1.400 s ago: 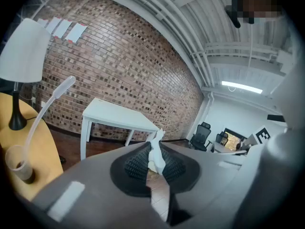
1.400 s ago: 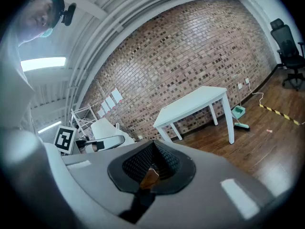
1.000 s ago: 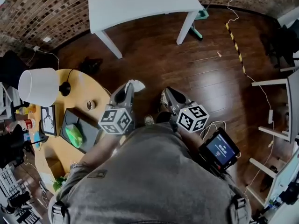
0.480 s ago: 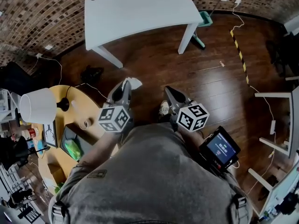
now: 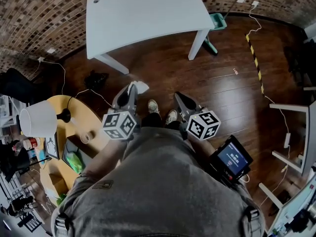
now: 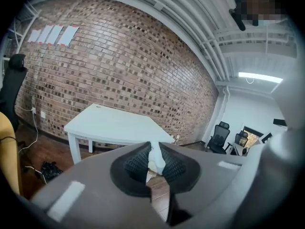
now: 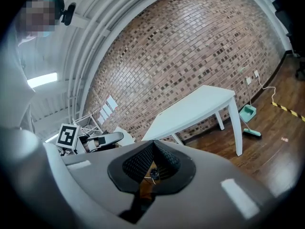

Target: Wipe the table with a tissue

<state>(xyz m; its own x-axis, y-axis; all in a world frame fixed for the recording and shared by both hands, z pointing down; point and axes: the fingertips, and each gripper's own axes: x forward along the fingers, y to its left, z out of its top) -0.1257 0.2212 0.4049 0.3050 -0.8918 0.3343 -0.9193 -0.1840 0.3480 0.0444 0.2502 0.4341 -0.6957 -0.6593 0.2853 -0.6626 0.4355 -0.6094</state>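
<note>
- Pinching the tissue (image 5: 141,87) at centre frame, the left gripper (image 5: 132,90) has its jaws closed on one end of it.
- Jaws of the right gripper (image 5: 177,98) are together with nothing held.
- The table (image 5: 148,9), upper frame, stands well apart. The small grip may let the tissue slip under wiping drag.

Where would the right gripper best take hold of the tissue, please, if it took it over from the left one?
Probably on the loose white tuft of the tissue sticking out past the left gripper tips. The right gripper should come from its own side, jaws opened first: the tuft leans that way and the rest is pinched.
</note>
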